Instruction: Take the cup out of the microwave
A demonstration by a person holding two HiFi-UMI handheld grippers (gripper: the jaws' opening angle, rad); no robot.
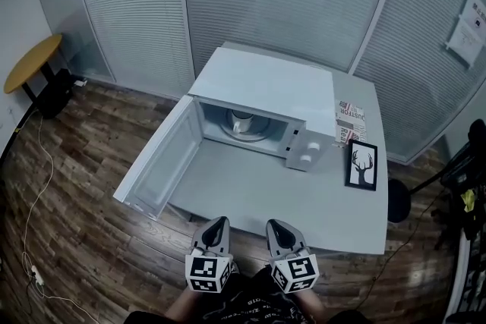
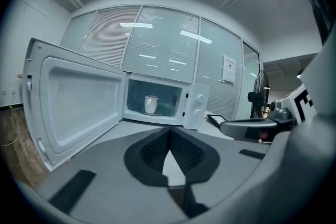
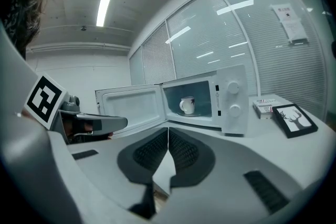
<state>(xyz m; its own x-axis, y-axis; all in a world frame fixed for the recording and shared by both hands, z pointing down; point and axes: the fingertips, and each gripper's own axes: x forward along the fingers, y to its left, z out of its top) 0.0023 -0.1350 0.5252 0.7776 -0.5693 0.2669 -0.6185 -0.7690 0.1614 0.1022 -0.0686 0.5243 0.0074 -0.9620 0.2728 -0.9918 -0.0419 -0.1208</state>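
Note:
A white microwave stands on the grey table with its door swung wide open to the left. Inside, a white cup sits upright on the turntable; the cup also shows in the left gripper view, and the cup in the right gripper view. My left gripper and right gripper hover side by side at the table's near edge, well short of the microwave. Both point at the oven cavity. The left gripper and the right gripper are shut and hold nothing.
A framed deer picture and a small box lie on the table right of the microwave. A round yellow side table stands far left on the wooden floor. Cables trail on the floor at the left. Glass partition walls with blinds close off the back.

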